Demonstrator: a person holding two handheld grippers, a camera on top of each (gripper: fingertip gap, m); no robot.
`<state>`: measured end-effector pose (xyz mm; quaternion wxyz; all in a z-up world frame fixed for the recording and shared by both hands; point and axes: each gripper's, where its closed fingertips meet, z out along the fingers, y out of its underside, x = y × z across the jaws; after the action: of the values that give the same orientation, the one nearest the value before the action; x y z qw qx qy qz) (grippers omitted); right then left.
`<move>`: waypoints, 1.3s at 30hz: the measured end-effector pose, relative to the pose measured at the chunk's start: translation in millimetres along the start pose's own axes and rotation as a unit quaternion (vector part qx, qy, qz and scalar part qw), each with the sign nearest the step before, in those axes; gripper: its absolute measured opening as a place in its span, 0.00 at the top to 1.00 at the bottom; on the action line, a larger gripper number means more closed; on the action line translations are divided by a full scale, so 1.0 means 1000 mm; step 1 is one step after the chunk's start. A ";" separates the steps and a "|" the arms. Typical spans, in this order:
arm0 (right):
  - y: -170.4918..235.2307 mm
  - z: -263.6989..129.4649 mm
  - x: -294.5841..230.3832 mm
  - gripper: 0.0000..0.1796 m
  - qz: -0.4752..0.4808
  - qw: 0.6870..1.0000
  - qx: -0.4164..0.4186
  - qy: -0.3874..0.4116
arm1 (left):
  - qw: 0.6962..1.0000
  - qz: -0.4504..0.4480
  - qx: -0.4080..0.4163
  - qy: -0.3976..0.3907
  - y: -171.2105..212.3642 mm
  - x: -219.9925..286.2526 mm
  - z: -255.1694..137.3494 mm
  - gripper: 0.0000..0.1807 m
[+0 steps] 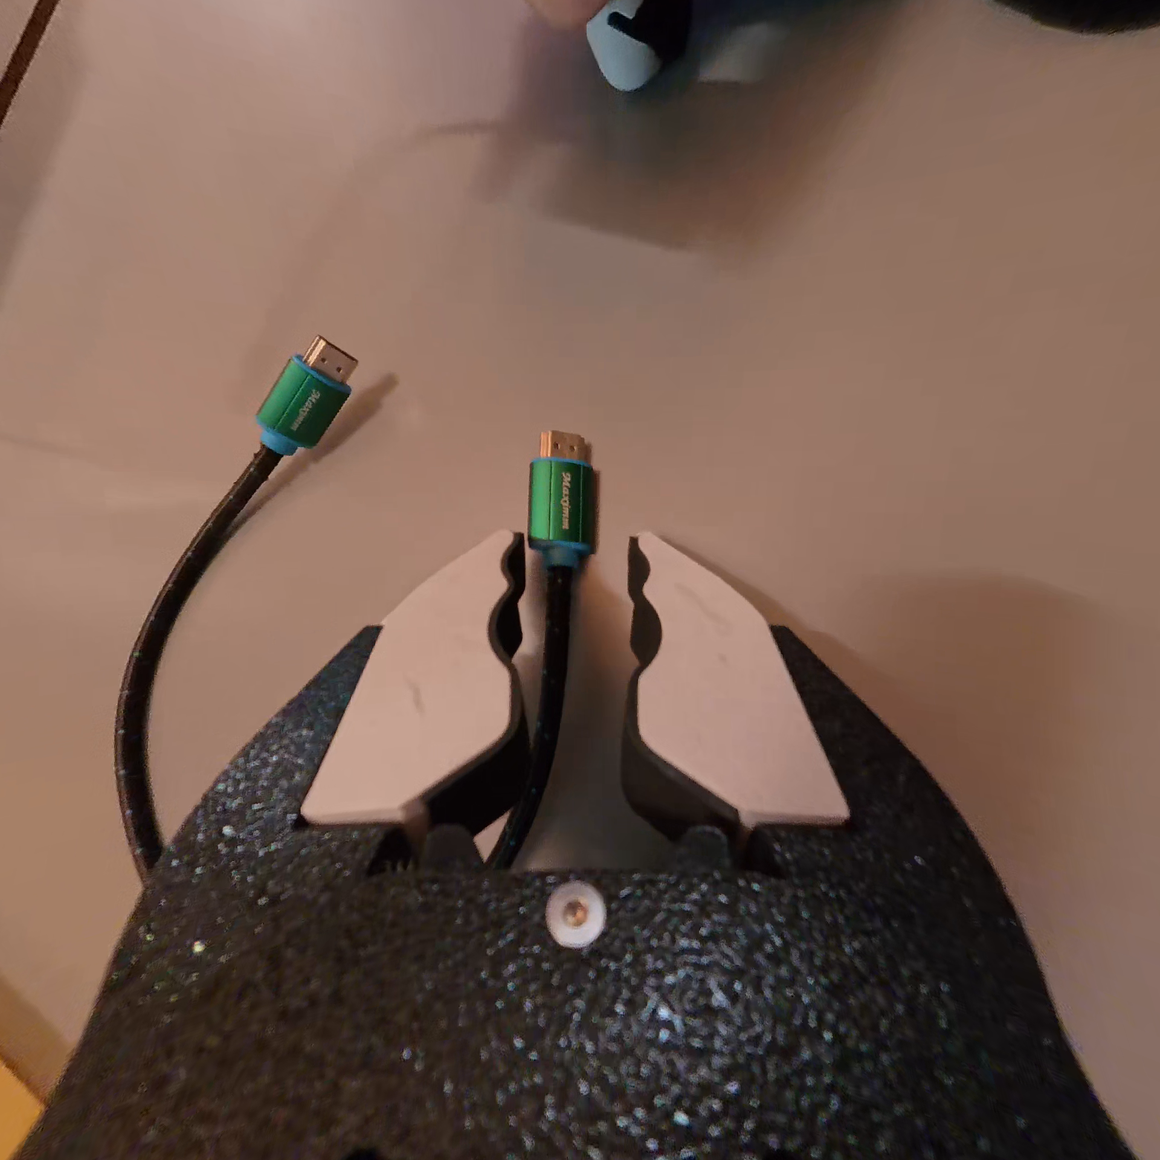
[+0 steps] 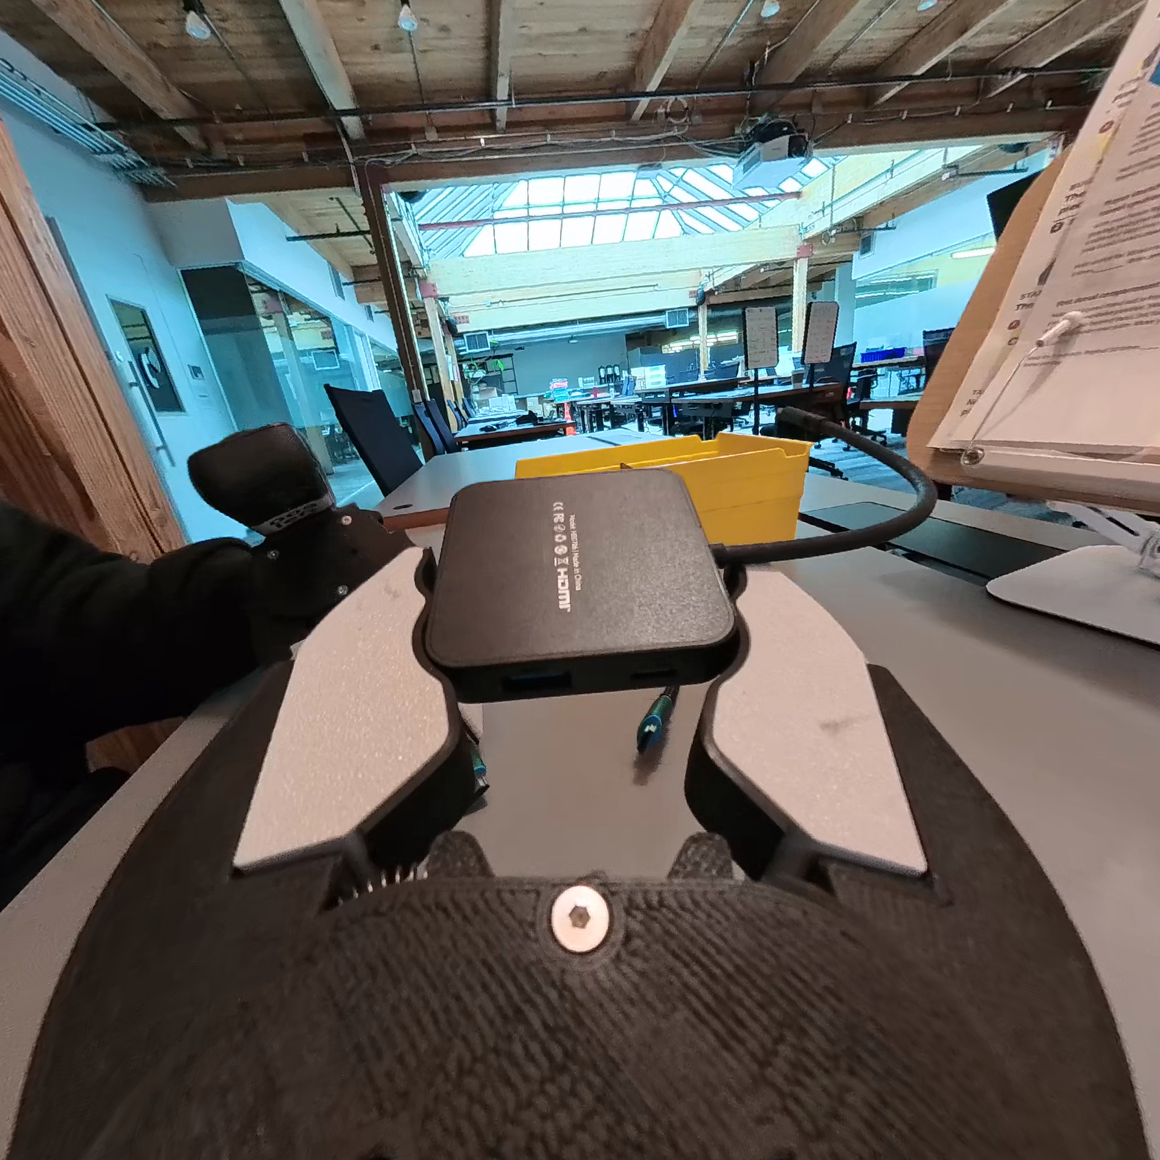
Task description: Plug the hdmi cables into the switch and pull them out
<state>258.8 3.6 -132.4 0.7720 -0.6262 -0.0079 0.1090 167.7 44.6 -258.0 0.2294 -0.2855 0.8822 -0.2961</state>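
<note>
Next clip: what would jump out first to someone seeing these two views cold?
The black HDMI switch, clamped between the right gripper's fingers and held up above the table. Then the two green-shelled HDMI plugs: one lies between the open left gripper's fingertips, ungripped; the other lies farther left on the table.

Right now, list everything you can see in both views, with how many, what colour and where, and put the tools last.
HDMI plugs: two, green with blue collars and black cables, on the table; one lies between the left tool's fingers, the other off to its left.
Switch: one, black, held above the table in the right tool, underside up.
Switch cable: one, black, arcing off its right side.
Bin: one, yellow, behind the switch.
Paper sheets on a stand: white, far right.
Table: one, grey.
Office desks and chairs: background, too far to count.
Left tool: open around the cable, not gripping.
Right tool: shut on the switch.
</note>
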 end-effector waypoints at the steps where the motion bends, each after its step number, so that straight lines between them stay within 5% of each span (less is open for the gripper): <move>1: 0.001 0.000 -0.001 0.52 -0.002 1.000 -0.003 0.000 | 1.000 0.010 -0.001 -0.003 0.002 0.000 -0.001 0.83; 8: 0.002 0.000 0.003 0.52 0.000 1.000 -0.006 0.002 | 1.000 0.003 0.003 -0.001 0.009 -0.001 -0.005 0.94; 19: 0.001 0.001 -0.015 0.52 -0.035 0.998 -0.019 -0.041 | 1.000 -0.018 -0.020 0.007 0.006 -0.014 -0.002 0.97; 29: -0.040 0.006 -0.047 0.52 -0.105 0.983 0.007 -0.148 | 0.986 -0.030 0.022 0.163 -0.102 -0.056 -0.089 0.97; 39: -0.035 0.033 -0.018 0.52 -0.204 0.954 -0.162 -0.147 | 0.983 -0.023 0.037 0.179 -0.106 -0.079 -0.097 0.97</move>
<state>241.9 25.5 -89.5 0.6560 -0.7053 -0.2663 0.0371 208.6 62.6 -100.0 0.0717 -0.2395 0.8905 -0.3801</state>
